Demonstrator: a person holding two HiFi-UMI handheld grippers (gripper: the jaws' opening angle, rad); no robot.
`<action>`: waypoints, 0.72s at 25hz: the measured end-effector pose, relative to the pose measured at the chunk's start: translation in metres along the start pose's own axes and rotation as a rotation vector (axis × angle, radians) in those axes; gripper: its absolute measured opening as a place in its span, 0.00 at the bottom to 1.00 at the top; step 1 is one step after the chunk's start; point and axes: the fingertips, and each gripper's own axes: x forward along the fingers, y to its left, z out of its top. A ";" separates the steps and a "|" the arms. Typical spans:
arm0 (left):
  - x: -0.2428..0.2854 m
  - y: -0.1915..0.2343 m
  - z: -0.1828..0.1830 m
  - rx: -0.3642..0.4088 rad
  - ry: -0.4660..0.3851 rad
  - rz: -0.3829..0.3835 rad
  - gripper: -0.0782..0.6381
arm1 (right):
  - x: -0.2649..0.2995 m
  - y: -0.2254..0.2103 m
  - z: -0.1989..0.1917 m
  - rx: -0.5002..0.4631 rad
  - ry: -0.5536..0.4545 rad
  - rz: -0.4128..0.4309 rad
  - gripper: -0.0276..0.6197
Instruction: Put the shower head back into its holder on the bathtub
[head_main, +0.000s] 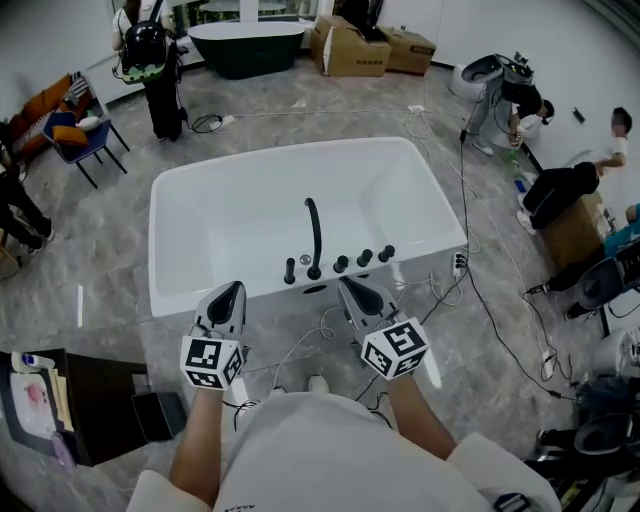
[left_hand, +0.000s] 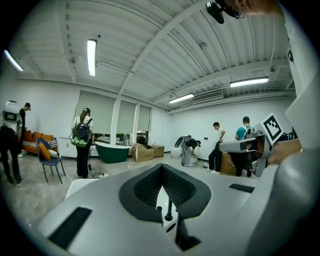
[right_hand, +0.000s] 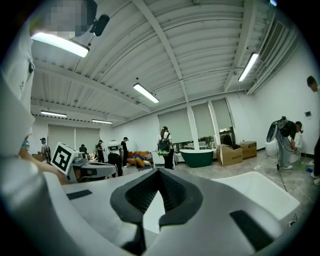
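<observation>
A white bathtub (head_main: 158, 232) fills the middle of the head view. On its near deck stand a black curved spout (head_main: 314, 238), three round knobs (head_main: 363, 258) and a short black upright stick (head_main: 290, 271), which looks like the hand shower standing in its holder. My left gripper (head_main: 231, 291) hangs just in front of the tub's near wall, shut and empty. My right gripper (head_main: 353, 289) is beside it, also shut with nothing in it. In the left gripper view the closed jaws (left_hand: 161, 168) frame a thin black post (left_hand: 169, 207) on the deck. The right gripper (right_hand: 159, 173) looks over the tub.
Cables (head_main: 495, 300) run over the floor right of the tub, more under my hands. A dark table (head_main: 100, 400) stands at lower left. A dark green tub (head_main: 245, 45), cardboard boxes (head_main: 352, 50), a blue chair (head_main: 85, 140) and several people stand around the room.
</observation>
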 end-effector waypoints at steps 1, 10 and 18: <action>0.003 -0.001 0.003 0.002 -0.008 -0.004 0.12 | 0.002 0.000 0.004 -0.008 -0.009 -0.001 0.07; 0.017 0.001 0.042 0.039 -0.076 -0.013 0.12 | 0.015 -0.001 0.040 -0.053 -0.069 -0.010 0.07; 0.016 0.002 0.049 0.042 -0.086 -0.009 0.12 | 0.013 -0.005 0.042 -0.066 -0.061 -0.017 0.07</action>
